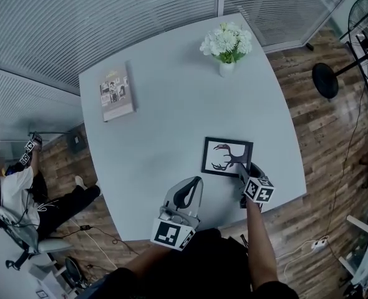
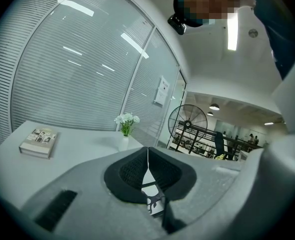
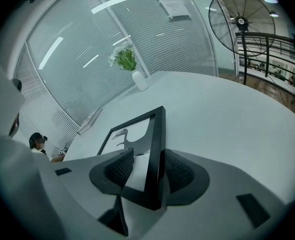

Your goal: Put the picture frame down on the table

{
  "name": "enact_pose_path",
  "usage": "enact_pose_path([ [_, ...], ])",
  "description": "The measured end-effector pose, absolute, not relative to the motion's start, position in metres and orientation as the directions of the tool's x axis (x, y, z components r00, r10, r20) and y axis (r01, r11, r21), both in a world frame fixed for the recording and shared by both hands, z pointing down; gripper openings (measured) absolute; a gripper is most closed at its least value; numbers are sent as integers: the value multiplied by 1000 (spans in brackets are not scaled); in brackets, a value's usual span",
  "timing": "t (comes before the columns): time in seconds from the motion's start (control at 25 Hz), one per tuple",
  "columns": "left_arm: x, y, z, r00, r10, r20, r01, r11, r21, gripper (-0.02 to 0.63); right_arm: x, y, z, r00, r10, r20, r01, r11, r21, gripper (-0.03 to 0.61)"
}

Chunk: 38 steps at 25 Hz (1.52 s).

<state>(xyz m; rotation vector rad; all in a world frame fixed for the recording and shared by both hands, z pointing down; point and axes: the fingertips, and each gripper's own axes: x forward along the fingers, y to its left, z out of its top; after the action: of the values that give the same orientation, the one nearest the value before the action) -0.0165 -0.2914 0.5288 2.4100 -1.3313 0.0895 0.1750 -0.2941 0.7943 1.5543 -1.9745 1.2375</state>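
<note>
A black picture frame [image 1: 226,156] with a dark antlered figure on white is at the near right of the grey table [image 1: 171,123], flat or nearly flat; whether it touches the top I cannot tell. My right gripper [image 1: 241,170] is shut on its near right corner. In the right gripper view the frame [image 3: 137,131] runs away from the jaws, its black edge pinched between the pads [image 3: 177,171]. My left gripper [image 1: 187,195] hovers at the table's near edge, left of the frame, shut and empty. In the left gripper view, its pads [image 2: 132,171] meet.
A book [image 1: 116,92] lies at the far left of the table. A white vase of white flowers [image 1: 227,45] stands at the far right. A standing fan [image 1: 352,42] is on the wooden floor beyond. A person [image 1: 22,192] sits at the left, off the table.
</note>
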Motion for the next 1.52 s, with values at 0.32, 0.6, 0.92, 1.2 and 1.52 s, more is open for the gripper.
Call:
enact_pose_path([
  [0.32,-17,-285,531,549,-798,248,-826,-474,305,20,172,-291,807,-310,-589,746,-933,36,-359,195],
  [0.6,-16,-276,526,540,-809,231,-830,-467,304,20,177,-293,802,-235,-595,769,-971,98,-220,199],
  [0.92,-9,-246,508,538,-819,199,-833,-479,278,20,187,-275,764,-227,-656,720,-971,97,-218,107],
  [1.2,4,-189,484,544,-824,156,-828,-498,259,20,187,-224,705,-244,-733,635,-965,117,-235,28],
  [1.52,18,-87,466,537,-834,130,-821,-481,306,20,186,-125,639,-279,-797,535,-953,162,-256,20],
])
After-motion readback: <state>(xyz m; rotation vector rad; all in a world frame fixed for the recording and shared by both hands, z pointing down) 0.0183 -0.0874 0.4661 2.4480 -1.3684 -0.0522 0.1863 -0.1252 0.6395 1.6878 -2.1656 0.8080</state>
